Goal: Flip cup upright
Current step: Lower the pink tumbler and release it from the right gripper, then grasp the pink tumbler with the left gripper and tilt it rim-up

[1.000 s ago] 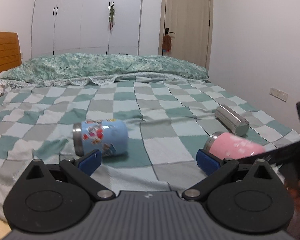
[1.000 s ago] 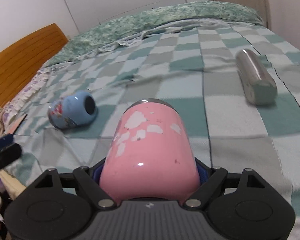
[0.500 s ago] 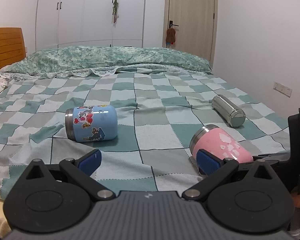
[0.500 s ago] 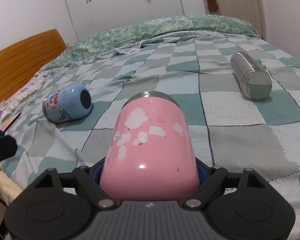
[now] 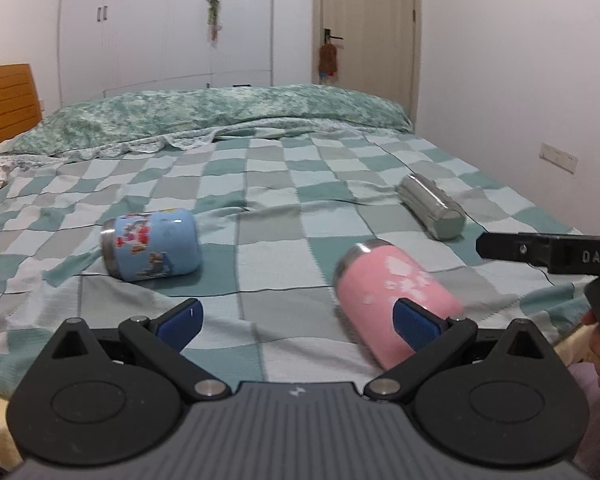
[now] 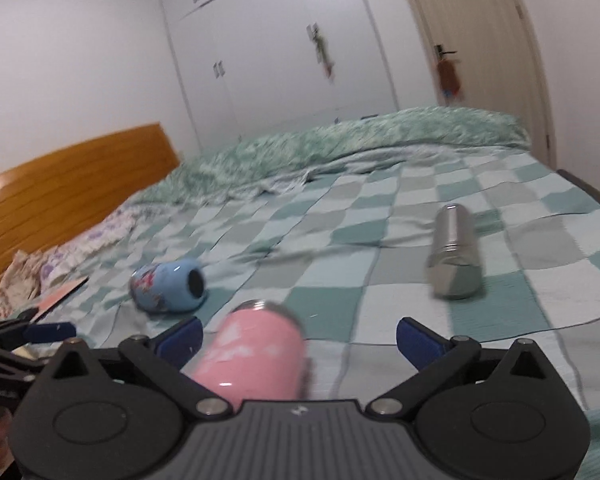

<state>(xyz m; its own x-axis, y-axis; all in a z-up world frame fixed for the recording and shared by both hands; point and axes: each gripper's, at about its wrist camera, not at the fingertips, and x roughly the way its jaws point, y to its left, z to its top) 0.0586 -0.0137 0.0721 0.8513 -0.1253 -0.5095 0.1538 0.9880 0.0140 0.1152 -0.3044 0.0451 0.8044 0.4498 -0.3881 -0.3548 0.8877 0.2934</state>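
A pink cup [image 5: 384, 292] lies on its side on the checked bedspread, its steel rim pointing away; it also shows in the right wrist view [image 6: 256, 354]. My right gripper [image 6: 298, 338] is open, with the pink cup loose near its left finger and no longer gripped. My left gripper [image 5: 296, 318] is open and empty above the near bed edge. A blue sticker cup [image 5: 152, 244] lies on its side to the left. A steel cup [image 5: 430, 205] lies on its side at the right.
The checked bedspread [image 5: 268, 184] covers the bed. A green quilt [image 5: 204, 116] is bunched at the far end. A wooden headboard [image 6: 68, 184] stands at the left. A wall [image 5: 520, 80] is close on the right. The right gripper's body [image 5: 548, 254] shows at the right edge.
My right gripper has opened and let go of the pink cup, then lifted back. The pink cup now lies loose on the bed. My left gripper has risen slightly.
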